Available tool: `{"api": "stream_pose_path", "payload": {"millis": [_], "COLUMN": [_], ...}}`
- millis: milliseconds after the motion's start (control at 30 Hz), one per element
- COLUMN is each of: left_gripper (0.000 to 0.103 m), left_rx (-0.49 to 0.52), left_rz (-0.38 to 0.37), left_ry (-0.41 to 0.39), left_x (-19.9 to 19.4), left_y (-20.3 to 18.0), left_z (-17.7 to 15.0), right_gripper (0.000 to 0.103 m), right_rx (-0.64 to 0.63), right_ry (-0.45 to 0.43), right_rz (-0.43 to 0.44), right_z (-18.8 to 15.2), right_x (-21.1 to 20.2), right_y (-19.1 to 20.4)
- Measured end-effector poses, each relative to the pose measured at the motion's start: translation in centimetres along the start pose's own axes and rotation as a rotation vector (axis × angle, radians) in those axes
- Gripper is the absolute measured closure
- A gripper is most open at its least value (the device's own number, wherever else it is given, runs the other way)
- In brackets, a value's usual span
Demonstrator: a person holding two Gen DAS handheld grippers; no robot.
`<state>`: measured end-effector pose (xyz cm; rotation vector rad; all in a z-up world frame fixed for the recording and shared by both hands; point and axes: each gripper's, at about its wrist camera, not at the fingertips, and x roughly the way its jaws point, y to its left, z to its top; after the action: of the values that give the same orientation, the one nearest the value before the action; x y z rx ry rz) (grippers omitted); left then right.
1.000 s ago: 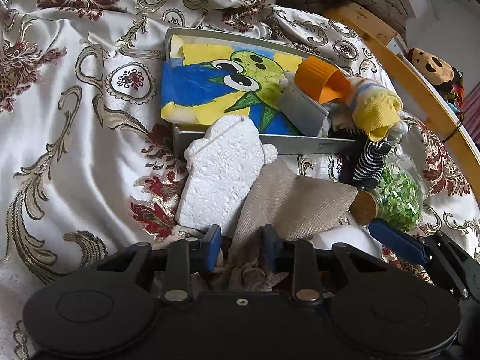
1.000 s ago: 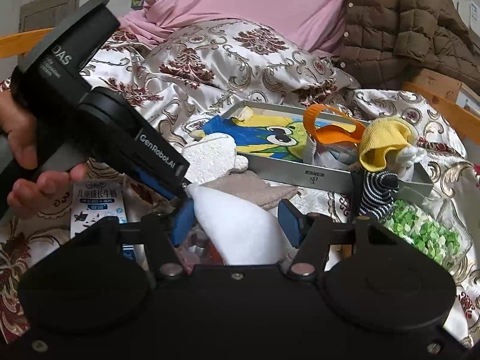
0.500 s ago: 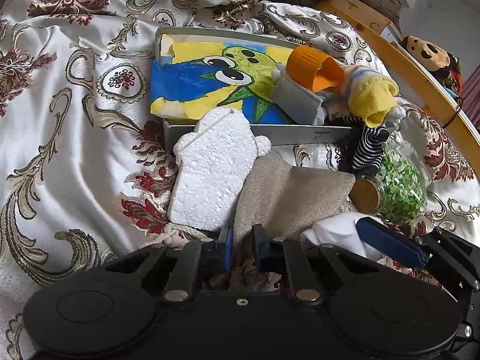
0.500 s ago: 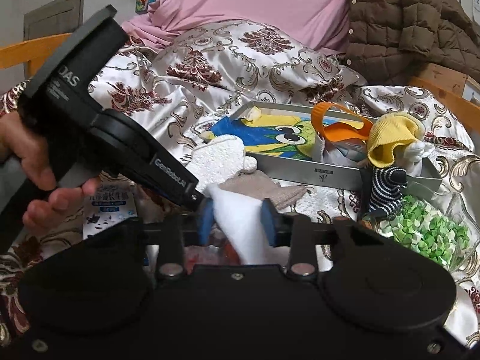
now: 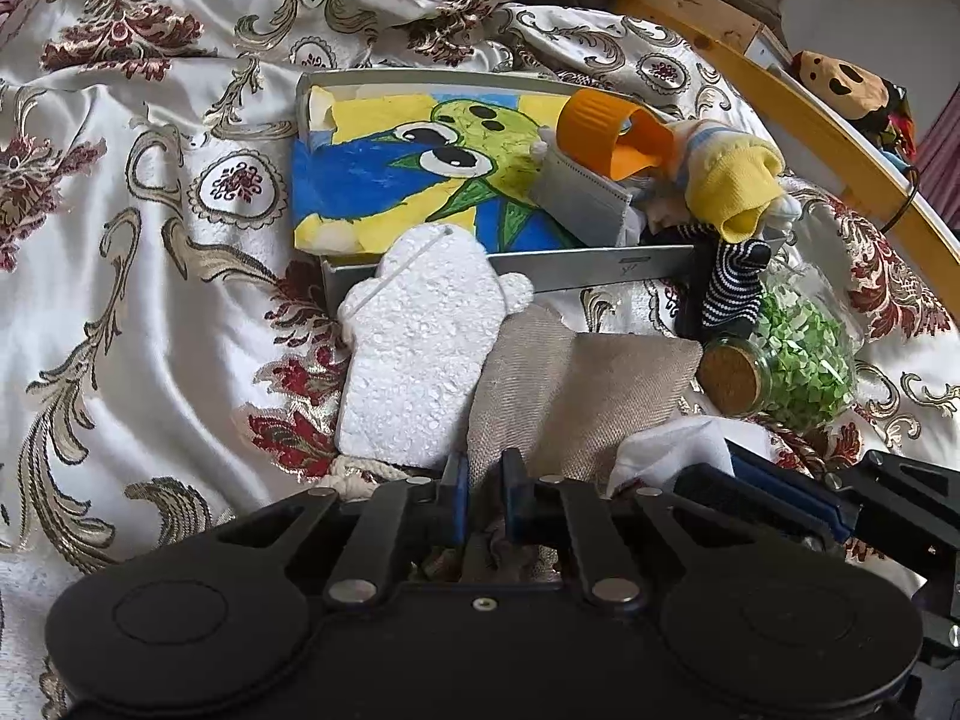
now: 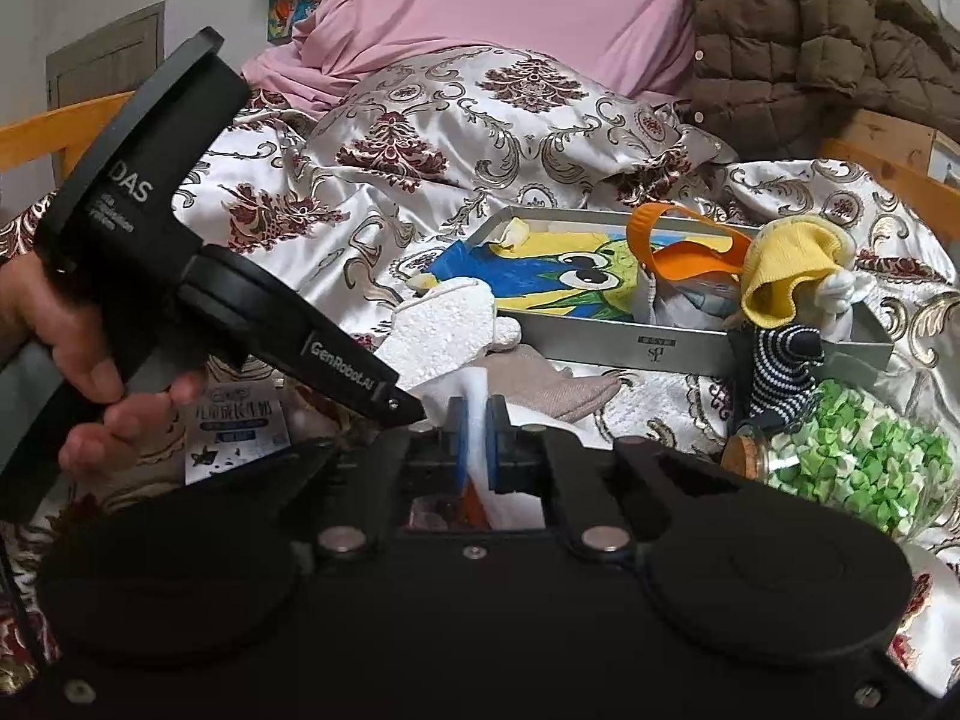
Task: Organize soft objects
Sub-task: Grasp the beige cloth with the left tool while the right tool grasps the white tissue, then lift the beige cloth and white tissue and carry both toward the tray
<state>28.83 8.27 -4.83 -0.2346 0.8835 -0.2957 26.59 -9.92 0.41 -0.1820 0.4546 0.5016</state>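
Gripping is the step in hand, by my reading: both tools have closed on soft things and nothing is lifted clear yet. The left gripper [image 5: 480,495] has its blue pads pinched together on the near edge of the beige cloth [image 5: 576,384], which lies spread just ahead of it, partly over the white foam piece [image 5: 420,354]. The right gripper [image 6: 474,444] is clamped on a fold of white cloth [image 6: 462,390] (thin, bunched between the pads) directly in front of it. Farther ahead of both sits the grey tray [image 5: 600,267], already holding a painted sheet, socks and an orange band. Next, I judge, each cloth needs raising without dragging the foam, then carrying forward to the tray.
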Motion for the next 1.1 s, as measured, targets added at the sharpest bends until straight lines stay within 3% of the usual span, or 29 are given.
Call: {"api": "stream_pose_path", "payload": {"millis": [433,1100], "left_gripper": [0.093,0.093], "left_rx": [0.040,0.091], "left_rz": [0.010,-0.014], "left_ry": [-0.069,-0.180], "left_x": [-3.0,-8.9], "left_y": [-1.5,-4.4], "left_z": [1.1,1.7], "right_gripper": [0.103,0.103], "right_rx": [-0.071,-0.038], "right_ry": [-0.086,-0.192], "right_rz": [-0.092,-0.232], "right_z": [0.3,0.6], "right_x": [-1.9,-7.1], "right_y": [0.3,-2.2]}}
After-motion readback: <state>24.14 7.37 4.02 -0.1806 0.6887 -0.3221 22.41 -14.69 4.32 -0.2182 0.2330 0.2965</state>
